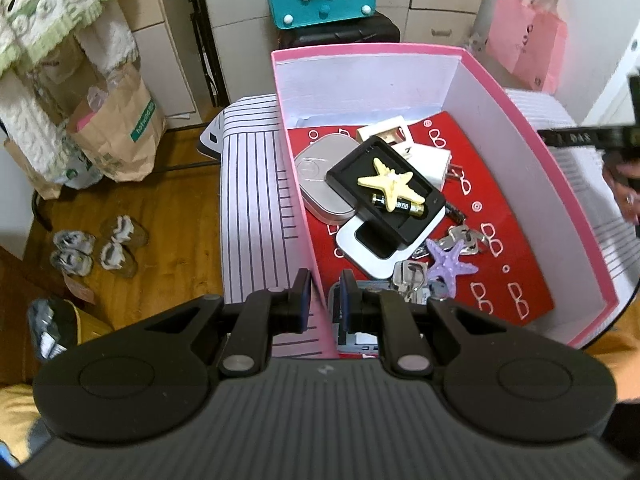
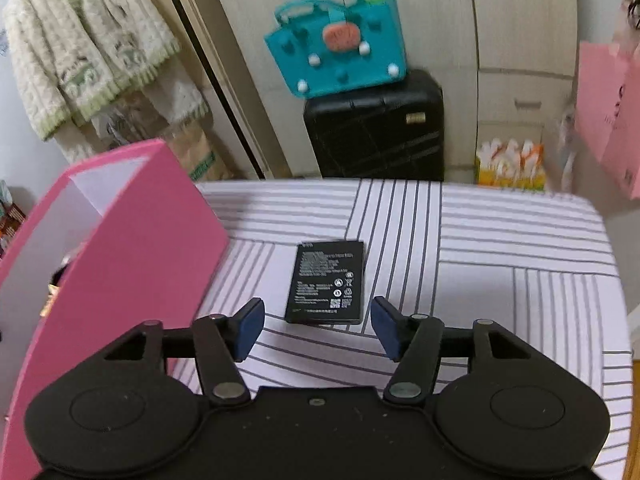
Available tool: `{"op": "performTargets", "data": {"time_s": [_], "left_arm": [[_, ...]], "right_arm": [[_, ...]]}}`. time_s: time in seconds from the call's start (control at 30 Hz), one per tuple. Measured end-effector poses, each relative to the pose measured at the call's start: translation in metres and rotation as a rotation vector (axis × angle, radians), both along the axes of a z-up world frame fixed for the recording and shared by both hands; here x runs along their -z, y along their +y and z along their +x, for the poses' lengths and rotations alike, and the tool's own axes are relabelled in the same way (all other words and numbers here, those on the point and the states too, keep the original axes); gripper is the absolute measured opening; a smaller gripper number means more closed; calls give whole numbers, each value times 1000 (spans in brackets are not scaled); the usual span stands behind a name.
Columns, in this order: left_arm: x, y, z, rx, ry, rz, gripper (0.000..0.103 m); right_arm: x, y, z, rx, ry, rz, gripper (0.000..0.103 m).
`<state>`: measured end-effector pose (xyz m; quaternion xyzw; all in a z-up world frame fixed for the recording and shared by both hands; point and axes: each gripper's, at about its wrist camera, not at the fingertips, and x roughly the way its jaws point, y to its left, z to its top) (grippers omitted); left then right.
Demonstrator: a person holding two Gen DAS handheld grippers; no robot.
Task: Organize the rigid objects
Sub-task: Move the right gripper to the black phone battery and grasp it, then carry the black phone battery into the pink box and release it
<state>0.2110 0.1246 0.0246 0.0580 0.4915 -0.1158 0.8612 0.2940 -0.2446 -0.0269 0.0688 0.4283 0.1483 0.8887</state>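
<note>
We held the left gripper (image 1: 325, 298) over the near left wall of the pink box (image 1: 500, 92), its jaws clenched on that wall's rim, one pad outside and one inside. The box stood on the striped tabletop (image 1: 252, 184) toward its left edge. Inside, on a red liner (image 1: 516, 200), lay a heap of small rigid things: a black tray (image 1: 416, 216) carrying a yellow starfish (image 1: 386, 184) and a battery (image 1: 404, 206) just beside it, the tray resting across a grey tin (image 1: 316, 172) and a white frame (image 1: 360, 248). A white charger plug (image 1: 428, 160) sat behind the tray, and a purple starfish (image 1: 450, 264) lay toward the near end next to some metal clips (image 1: 468, 238). At the right edge of the left wrist view a hand (image 1: 626, 192) appeared, blurred.

In the right wrist view, the right gripper (image 2: 318, 328) hovered above the tabletop with its jaws released and nothing between the pads. A flat black phone battery (image 2: 328, 280) lay on the stripes just beyond the jaws, near the middle of the tabletop and to the right of the box's pink outer wall. Neither pad touched it.
</note>
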Motion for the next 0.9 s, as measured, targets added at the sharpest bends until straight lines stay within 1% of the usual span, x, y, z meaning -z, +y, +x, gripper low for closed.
{"op": "performTargets", "data": {"time_s": [0.07, 0.13, 0.27, 0.33, 0.4, 0.47, 0.5, 0.53, 0.73, 0.8, 0.9], "left_arm": [[0, -3, -1, 11, -3, 25, 13], [0, -6, -1, 21, -7, 46, 13], [0, -9, -2, 30, -16, 63, 13], [1, -9, -3, 33, -22, 65, 13], [2, -9, -4, 36, -26, 66, 13], [2, -9, -4, 37, -27, 64, 13], [2, -8, -4, 38, -27, 60, 13], [2, -7, -4, 37, -27, 55, 13], [2, -4, -4, 39, -30, 39, 13], [2, -3, -3, 39, -29, 33, 13], [2, -2, -4, 37, -30, 28, 13]], "right_arm": [[6, 3, 9, 9, 31, -28, 65], [10, 8, 17, 13, 41, -63, 66], [9, 26, 26, -8, 36, -149, 69], [9, 35, 27, -28, 33, -206, 72], [9, 39, 31, -23, 32, -233, 75], [8, 38, 35, -14, 38, -227, 76], [7, 38, 36, -10, 35, -232, 70], [7, 38, 35, -11, 22, -236, 55], [6, 26, 26, 10, 6, -131, 54], [6, 23, 21, 11, 9, -85, 54], [2, 21, 10, 12, -9, -42, 54]]}}
